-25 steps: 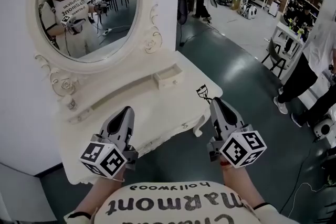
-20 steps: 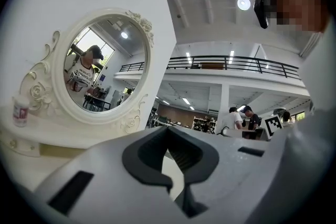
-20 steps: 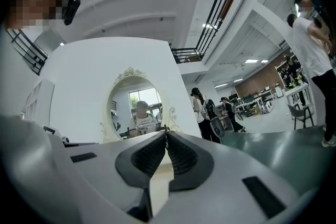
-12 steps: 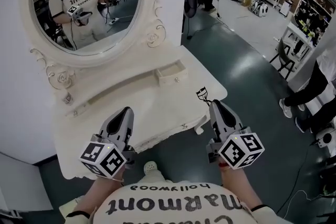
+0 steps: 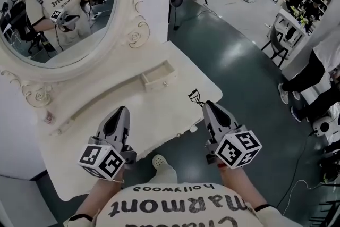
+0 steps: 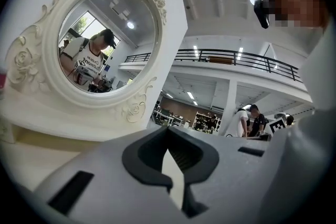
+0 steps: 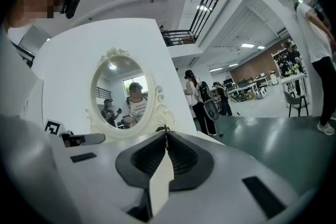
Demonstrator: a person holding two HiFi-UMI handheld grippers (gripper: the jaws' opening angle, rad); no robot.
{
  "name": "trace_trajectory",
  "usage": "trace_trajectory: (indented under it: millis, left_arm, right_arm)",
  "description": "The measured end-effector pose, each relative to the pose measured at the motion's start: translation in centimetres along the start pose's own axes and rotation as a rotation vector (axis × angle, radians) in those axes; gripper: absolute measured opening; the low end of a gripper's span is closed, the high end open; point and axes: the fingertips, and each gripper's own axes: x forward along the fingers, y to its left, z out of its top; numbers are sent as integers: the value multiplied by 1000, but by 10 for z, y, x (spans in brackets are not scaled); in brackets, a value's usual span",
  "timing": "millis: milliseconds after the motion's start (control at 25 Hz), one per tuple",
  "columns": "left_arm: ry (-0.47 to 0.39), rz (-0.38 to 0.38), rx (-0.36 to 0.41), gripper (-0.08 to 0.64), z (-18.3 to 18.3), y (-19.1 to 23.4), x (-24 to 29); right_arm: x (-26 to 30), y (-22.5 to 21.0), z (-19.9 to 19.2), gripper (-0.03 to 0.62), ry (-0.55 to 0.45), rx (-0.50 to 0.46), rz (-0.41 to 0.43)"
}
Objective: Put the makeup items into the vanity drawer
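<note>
Eyelash curler [image 5: 194,97], a small black one, lies on the white worktop [image 5: 159,114] close to its front right edge, just ahead of the right jaws' tips and apart from them. In the right gripper view a small dark shape, most likely this curler, shows just past the tips.

Both forearms come up from the bottom of the head view, and the two grippers are held side by side, level with each other, pointing away from the person toward the vanity. The marker cubes sit nearest the body.

The left gripper [image 5: 121,110] hangs over the front part of the worktop. Its jaws are closed tip to tip with nothing between them, as its own view [image 6: 168,131] shows.

The right gripper [image 5: 206,104] is held off the worktop's front right corner, mostly over the dark floor [image 5: 239,77]. Its jaws are also pressed together and empty [image 7: 167,134].

Beyond both sets of jaws, a little to the left of the right jaws' line, the small vanity drawer [image 5: 155,76] sits at the back of the worktop, pushed in. The oval mirror [image 5: 53,8] stands farther back, beyond the left jaws.
</note>
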Motion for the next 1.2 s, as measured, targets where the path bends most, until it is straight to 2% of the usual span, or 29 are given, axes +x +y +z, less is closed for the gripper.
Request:
trace_trajectory:
  millis: [240, 560, 800, 1000, 1200]
  left_arm:
    - [15, 33, 1, 8, -3, 35, 48]
    - [64, 100, -32, 8, -20, 88, 78]
    - [65, 154, -83, 8, -7, 118, 66]
    - [55, 214, -103, 8, 3, 140, 47]
    - [56, 229, -93, 8, 5, 156, 44]
  right_arm:
    - [58, -24, 4, 35, 47, 20, 14]
    - [132, -55, -19, 37, 146, 18, 15]
    - [163, -54, -33, 37, 253, 2, 44]
    - [186, -46, -41, 37, 348, -76, 88]
    - [209, -37, -59, 37, 445, -135, 127]
